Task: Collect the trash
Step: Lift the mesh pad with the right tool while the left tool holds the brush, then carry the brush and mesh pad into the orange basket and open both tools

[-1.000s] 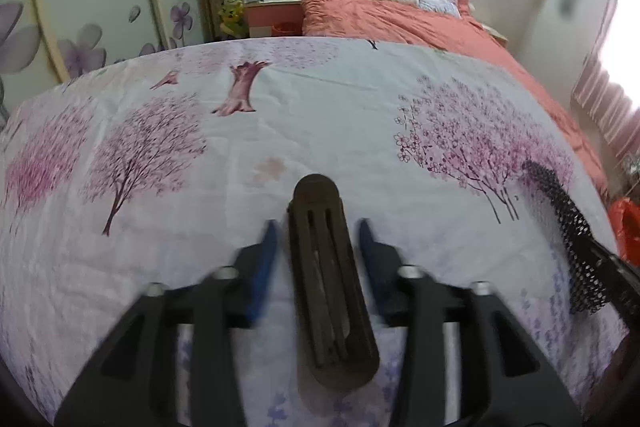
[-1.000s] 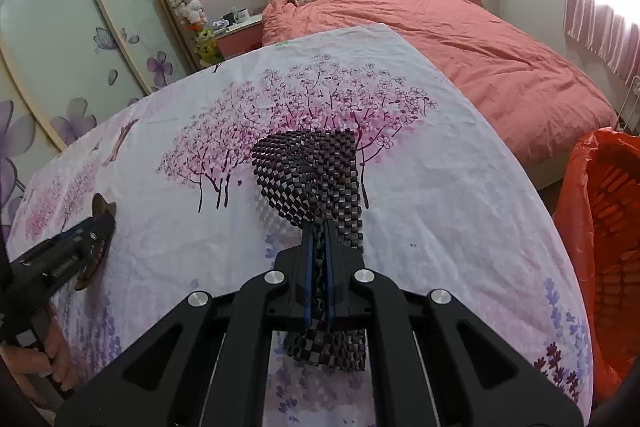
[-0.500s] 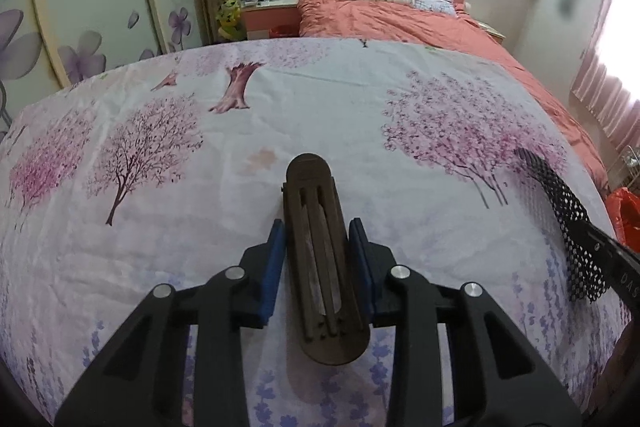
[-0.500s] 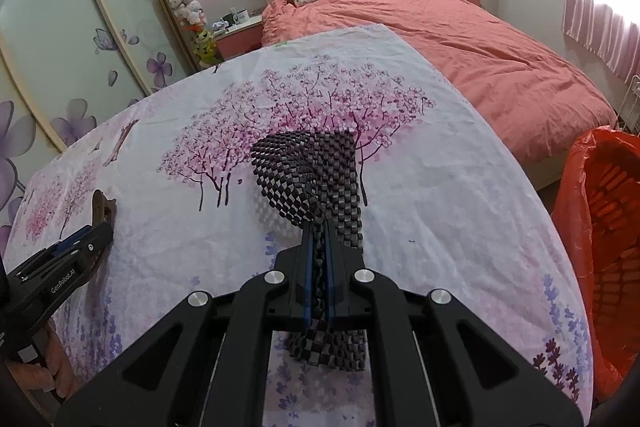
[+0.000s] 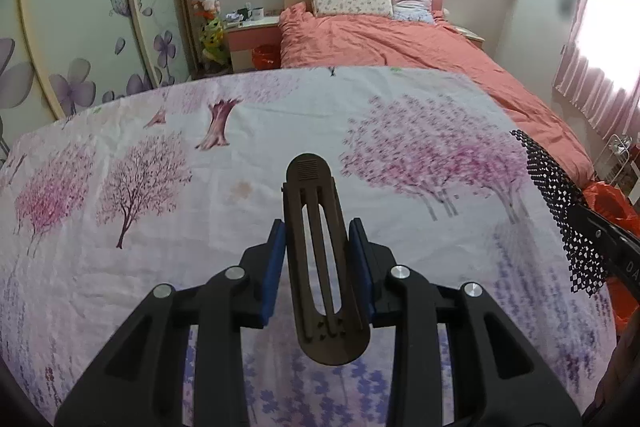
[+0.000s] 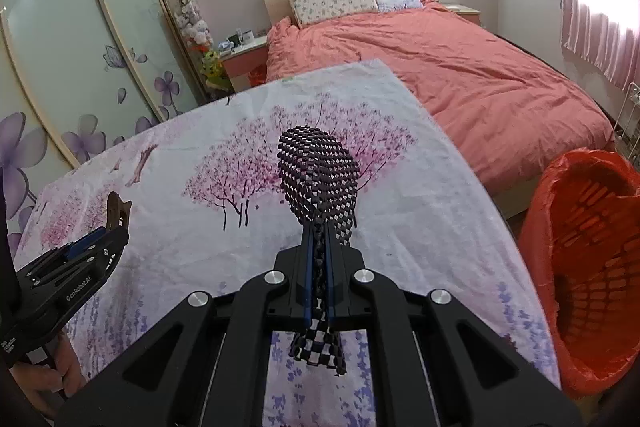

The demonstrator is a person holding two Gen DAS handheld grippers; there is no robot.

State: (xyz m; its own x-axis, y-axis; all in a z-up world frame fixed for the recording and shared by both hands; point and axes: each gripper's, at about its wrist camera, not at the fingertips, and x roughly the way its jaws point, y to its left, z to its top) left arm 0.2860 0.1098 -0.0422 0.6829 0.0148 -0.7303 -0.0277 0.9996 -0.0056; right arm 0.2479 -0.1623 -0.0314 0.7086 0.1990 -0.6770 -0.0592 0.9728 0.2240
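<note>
A floral sheet (image 5: 120,267) fills the lower frame, with a red bed (image 6: 480,75) behind it at upper right. An orange bin (image 6: 592,267) sits at right. The right gripper (image 6: 318,259) is clamped on black mesh (image 6: 316,167). The left gripper (image 5: 318,259) is clamped on a brown slotted piece (image 5: 316,227), centre frame.

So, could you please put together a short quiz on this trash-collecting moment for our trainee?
1. True or false: the left tongs are clamped on the brown slotted plastic piece.
2. What do the right tongs hold: A. black mesh netting, B. a pillow, C. a mug?
3. What colour bag lines the basket beside the floral sheet?

Key: 1. true; 2. A; 3. red-orange.
</note>
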